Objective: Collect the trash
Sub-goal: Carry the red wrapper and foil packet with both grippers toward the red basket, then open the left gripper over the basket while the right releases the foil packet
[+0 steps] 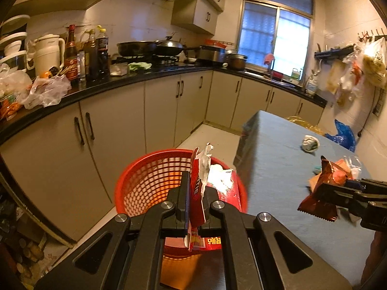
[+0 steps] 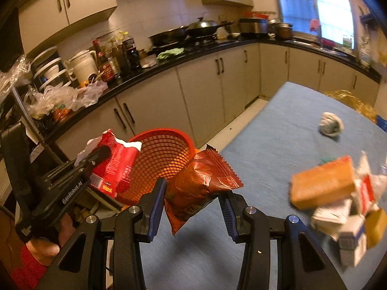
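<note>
Left gripper [image 1: 196, 193] pinches a red packet [image 1: 197, 188] above the basket [image 1: 135, 188]: centre it, then release. Right gripper [image 2: 191, 200], half-open, cradles a brown wrapper [image 2: 198, 183].

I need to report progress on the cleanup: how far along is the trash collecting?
Nothing clearly binned yet. In hand: left gripper pinches a red torn wrapper above the red mesh basket; right gripper carries a dark-red foil snack bag. Left: crumpled white wad, orange box.
</note>
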Tool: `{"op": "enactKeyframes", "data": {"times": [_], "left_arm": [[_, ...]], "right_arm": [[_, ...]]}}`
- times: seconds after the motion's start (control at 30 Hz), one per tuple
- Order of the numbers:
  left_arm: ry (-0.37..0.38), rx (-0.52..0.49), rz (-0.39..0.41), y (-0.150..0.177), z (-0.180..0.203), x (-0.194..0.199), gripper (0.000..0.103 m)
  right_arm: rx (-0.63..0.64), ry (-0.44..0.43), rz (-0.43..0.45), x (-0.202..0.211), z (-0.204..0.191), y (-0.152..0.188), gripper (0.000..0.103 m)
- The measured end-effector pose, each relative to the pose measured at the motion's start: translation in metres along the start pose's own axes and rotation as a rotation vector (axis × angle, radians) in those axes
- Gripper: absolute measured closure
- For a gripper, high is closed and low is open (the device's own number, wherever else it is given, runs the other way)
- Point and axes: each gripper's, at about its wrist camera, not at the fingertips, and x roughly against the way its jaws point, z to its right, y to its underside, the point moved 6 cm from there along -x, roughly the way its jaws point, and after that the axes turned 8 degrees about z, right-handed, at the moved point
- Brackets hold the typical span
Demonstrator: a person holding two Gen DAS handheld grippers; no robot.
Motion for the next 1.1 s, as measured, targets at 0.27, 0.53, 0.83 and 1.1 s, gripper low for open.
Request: {"op": "enactKeyframes", "data": {"times": [0.27,0.53,0.83,1.1], "left_arm": [[-0.044,0.005,-0.024,0.007,-0.020,-0.021,0.099],[-0.043,0.015,-0.048,0.013,-0.030,-0.036,0.099],[-0.033,0.029,-0.066,0.018,-0.037,-0.047,0.099],[-0.009,0.036,-0.068,0.022,-0.040,-0.053,0.099]], "right_arm": [[0.034,-0.025,-0.040,-0.044,-0.025,-0.011,0.056],[0.013,-0.055,-0.077,-0.075,-0.032,-0.017,0.056],[0.024,-0.061,-0.111,-0.102,-0.044,-0.018,0.056],[0.005,-0.053,-0.130,-0.112,-0.039,-0.017,0.054]]}}
